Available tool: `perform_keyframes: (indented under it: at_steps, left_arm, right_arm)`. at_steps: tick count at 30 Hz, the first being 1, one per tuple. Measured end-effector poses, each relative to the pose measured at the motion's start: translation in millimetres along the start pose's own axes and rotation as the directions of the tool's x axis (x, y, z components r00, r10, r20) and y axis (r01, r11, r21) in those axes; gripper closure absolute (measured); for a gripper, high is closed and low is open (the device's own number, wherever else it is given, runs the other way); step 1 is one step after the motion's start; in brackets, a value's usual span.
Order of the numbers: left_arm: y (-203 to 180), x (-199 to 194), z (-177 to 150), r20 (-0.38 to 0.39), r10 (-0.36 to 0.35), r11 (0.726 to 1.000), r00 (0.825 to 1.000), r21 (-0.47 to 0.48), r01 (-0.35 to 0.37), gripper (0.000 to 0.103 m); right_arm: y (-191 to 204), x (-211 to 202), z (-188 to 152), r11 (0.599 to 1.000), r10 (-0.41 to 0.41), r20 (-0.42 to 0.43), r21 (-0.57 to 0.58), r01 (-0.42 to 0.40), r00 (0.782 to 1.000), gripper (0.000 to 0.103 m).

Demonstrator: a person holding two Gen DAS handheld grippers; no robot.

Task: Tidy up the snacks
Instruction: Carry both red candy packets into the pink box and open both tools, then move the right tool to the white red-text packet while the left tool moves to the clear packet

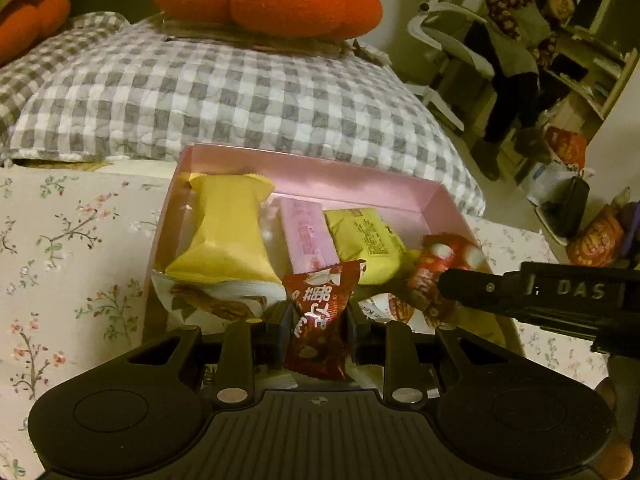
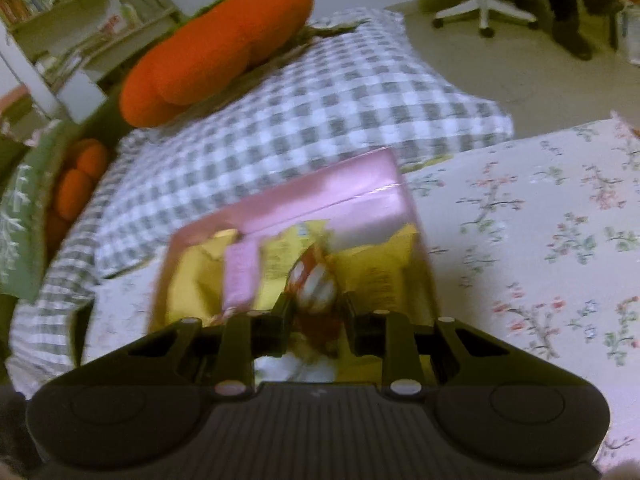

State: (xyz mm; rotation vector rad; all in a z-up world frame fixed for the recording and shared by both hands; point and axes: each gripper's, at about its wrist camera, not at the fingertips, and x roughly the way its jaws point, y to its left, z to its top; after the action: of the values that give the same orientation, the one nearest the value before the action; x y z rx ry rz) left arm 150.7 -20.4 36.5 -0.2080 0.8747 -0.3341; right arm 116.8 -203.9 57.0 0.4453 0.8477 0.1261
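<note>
snacks in pink box (image 1: 360, 184) | left tongs (image 1: 318, 312) pinch red candy (image 1: 320, 320) | right tongs (image 2: 314, 312) seemingly grip striped sweet (image 2: 316, 284) | "DAS"

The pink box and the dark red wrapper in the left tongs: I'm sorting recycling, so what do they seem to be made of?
The pink box looks like thin glossy card: flat straight walls, folded corners, a soft sheen. It could be coated paperboard. The dark red wrapper, pinched in the left tongs, looks like shiny plastic or foil film: it crinkles, flares above the pinch and carries printed lettering.
</note>
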Motion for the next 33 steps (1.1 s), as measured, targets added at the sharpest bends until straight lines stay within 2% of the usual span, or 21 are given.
perform_keyframes:
  at_steps: [3,6,10,13,15,17,18,20,22,25,28,33]
  left_arm:
    - [2,-7,3,0.017,-0.015,1.000,1.000,-0.023,0.015,0.073]
    - [1,-17,5,0.038,0.007,1.000,0.999,-0.007,-0.007,0.064]
    - [2,-28,7,0.044,0.002,1.000,0.999,-0.018,-0.001,0.063]
    - [-1,-38,7,0.053,0.003,1.000,0.999,-0.015,-0.002,0.062]
    - [-2,-44,6,0.049,0.017,1.000,0.999,-0.013,-0.016,0.059]
    - [0,-51,6,0.046,0.030,0.999,0.999,-0.028,-0.029,0.058]
    - [2,-54,5,0.042,0.033,0.999,0.999,-0.042,-0.031,0.058]
    - [6,-59,3,0.030,0.036,0.997,0.999,-0.066,-0.034,0.058]
    - [8,-64,-1,0.019,0.047,0.996,0.999,-0.080,-0.045,0.057]
    - [11,-68,-11,-0.012,0.067,0.994,0.998,-0.088,-0.068,0.054]
    - [12,-69,-21,-0.055,0.068,0.992,0.996,-0.099,-0.073,0.054]
    - [11,-73,-42,-0.109,0.082,0.989,0.991,-0.115,-0.095,0.047]
  right_arm:
    - [3,-10,3,0.999,0.045,0.021,-0.003,-0.045,0.999,0.078]
    - [7,-17,4,0.999,0.027,0.030,-0.023,-0.026,0.999,0.075]
    - [2,-20,6,1.000,0.013,0.022,0.001,-0.013,1.000,0.075]
    - [0,-28,8,0.999,0.039,0.015,0.007,-0.039,0.999,0.075]
    - [2,-34,7,0.999,0.039,0.015,-0.008,-0.039,0.999,0.072]
    - [6,-39,6,0.999,0.022,0.012,-0.033,-0.022,1.000,0.062]
    - [7,-43,4,0.999,0.016,0.015,-0.045,-0.016,1.000,0.061]
    - [8,-48,3,0.998,0.016,0.014,-0.057,-0.015,1.000,0.060]
    - [7,-53,1,0.998,0.012,0.012,-0.059,-0.012,1.000,0.050]
    - [7,-54,-3,0.997,-0.023,-0.010,-0.071,0.022,1.000,0.049]
    - [10,-54,-11,0.992,-0.065,-0.040,-0.109,0.061,0.997,0.042]
    - [7,-62,-23,0.984,-0.105,-0.077,-0.152,0.093,0.991,0.040]
